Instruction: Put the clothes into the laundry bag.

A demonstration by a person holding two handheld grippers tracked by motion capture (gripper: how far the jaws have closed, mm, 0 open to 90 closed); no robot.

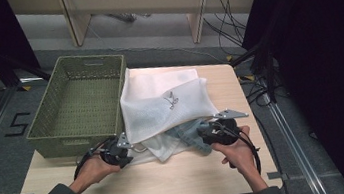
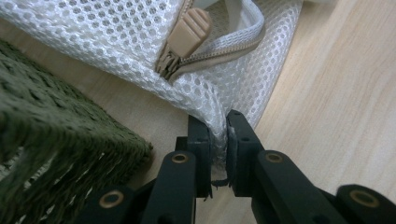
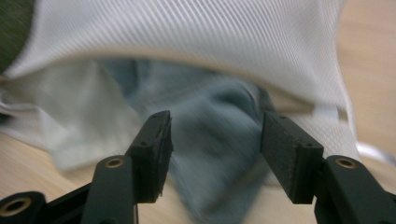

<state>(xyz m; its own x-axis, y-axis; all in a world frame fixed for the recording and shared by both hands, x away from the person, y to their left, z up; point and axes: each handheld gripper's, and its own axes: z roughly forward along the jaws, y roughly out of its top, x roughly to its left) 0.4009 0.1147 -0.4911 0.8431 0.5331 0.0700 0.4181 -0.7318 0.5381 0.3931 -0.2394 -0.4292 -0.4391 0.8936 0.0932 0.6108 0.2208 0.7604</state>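
Note:
A white mesh laundry bag [image 1: 161, 103] lies on the wooden table [image 1: 170, 175], its mouth toward the person. A blue garment [image 1: 188, 132] sticks out of that mouth. My left gripper [image 1: 125, 149] is shut on the bag's mesh edge at the left corner of the opening. In the left gripper view the jaws [image 2: 218, 128] pinch the mesh [image 2: 140, 56] just below the tan zipper pull [image 2: 187, 30]. My right gripper [image 1: 204, 134] stands open just in front of the blue garment [image 3: 224, 102], under the bag's upper layer [image 3: 187, 32]. Nothing is pressed between its pads [image 3: 156, 144].
A green woven basket [image 1: 60, 141] stands on the table's left rear, its corner [image 2: 56, 140] close beside my left gripper. Desk legs and cables lie beyond the far edge. Bare tabletop runs along the near side and the right.

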